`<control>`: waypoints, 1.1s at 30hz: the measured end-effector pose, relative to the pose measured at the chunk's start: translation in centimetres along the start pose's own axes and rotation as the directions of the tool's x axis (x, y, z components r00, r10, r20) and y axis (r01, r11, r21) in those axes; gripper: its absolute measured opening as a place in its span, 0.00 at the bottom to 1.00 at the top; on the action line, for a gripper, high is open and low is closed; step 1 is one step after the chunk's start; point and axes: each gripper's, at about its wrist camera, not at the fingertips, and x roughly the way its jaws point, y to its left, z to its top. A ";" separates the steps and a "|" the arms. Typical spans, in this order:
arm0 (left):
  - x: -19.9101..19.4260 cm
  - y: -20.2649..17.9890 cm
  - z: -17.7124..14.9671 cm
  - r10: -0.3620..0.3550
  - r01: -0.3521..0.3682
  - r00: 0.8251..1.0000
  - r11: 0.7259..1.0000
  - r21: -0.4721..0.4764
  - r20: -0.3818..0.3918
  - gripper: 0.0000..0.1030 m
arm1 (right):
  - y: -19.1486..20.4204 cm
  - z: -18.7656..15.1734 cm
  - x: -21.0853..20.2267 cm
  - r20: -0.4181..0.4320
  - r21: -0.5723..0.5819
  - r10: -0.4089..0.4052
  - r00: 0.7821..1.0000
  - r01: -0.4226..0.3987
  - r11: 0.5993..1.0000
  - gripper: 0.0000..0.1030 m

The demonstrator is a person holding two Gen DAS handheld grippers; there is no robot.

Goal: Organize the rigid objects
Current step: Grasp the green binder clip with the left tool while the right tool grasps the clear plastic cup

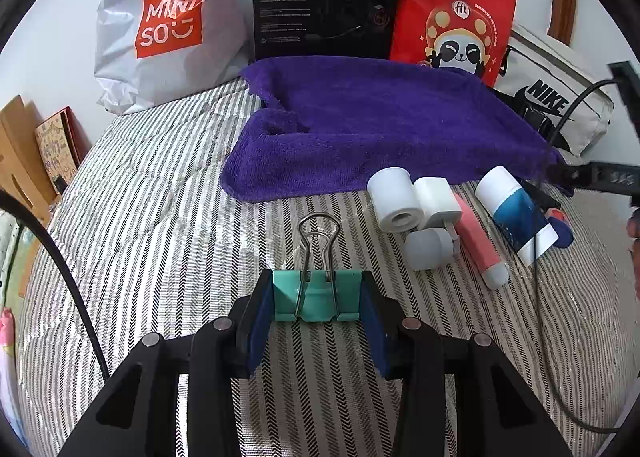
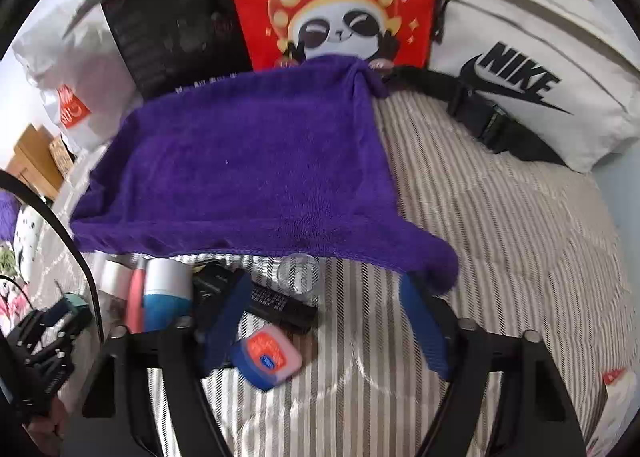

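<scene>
Sorting barely begun: one clip in hand, the purple towel bare.

My left gripper point(image 1: 318, 299) is clamped on the teal binder clip point(image 1: 316, 295), pads pressing both its sides, wire handles pointing forward, apparently just above the striped bedcover point(image 1: 160, 217). Ahead lies the purple towel point(image 1: 380, 125), which I judge to be the sorting spot; nothing rests on it. Forward-right of the left gripper the white tape roll point(image 1: 394, 199), white adapter point(image 1: 438, 199), grey cap point(image 1: 428, 249), pink tube point(image 1: 480, 249) and blue-and-white tube point(image 1: 516, 213) lie clustered, unsorted. My right gripper point(image 2: 326, 321) stands wide open and empty over the cover; a small blue-and-pink tin point(image 2: 266, 357) sits beside its left finger, a black stick point(image 2: 280, 305) and clear lid point(image 2: 299, 273) just ahead.
</scene>
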 end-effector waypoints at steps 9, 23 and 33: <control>0.0 0.0 0.0 -0.002 0.002 1.000 1.000 -0.003 -0.001 0.38 | 1.0 -0.1 2.7 -0.010 -0.036 -0.034 0.999 0.034 0.999 0.44; -0.1 0.0 0.0 -0.004 0.004 1.000 1.000 -0.014 0.001 0.38 | 0.0 -1.0 2.2 0.044 -0.076 -0.042 0.998 0.045 0.996 0.26; -1.7 2.7 1.3 -0.061 0.062 0.998 0.992 -0.114 0.008 0.38 | -1.1 -1.4 0.0 0.017 -0.039 -0.033 0.999 0.034 0.999 0.26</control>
